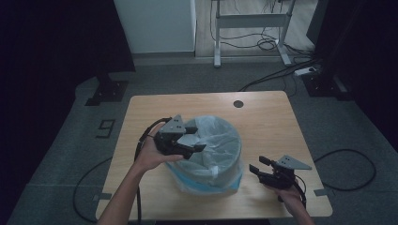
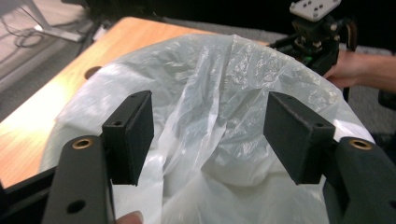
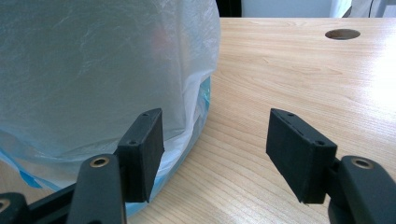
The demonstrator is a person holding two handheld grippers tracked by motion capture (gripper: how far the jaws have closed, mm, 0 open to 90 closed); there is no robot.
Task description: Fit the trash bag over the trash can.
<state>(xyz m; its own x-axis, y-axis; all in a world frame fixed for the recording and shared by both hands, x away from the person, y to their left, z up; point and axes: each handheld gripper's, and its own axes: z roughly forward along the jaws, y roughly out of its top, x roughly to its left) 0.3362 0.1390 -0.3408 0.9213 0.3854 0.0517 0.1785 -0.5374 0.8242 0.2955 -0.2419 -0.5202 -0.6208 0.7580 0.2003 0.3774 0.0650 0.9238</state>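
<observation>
bin (image 1: 227,173) walls hidden under the plastic liner (image 1: 218,140), liner's left side cut off in right gripper view

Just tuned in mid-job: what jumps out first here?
The bin lined with a clear plastic bag at the table's middle. The left gripper hangs open over its mouth, a fold of bag between its jaws. The right gripper, open, sits low beside the bin's base.
</observation>
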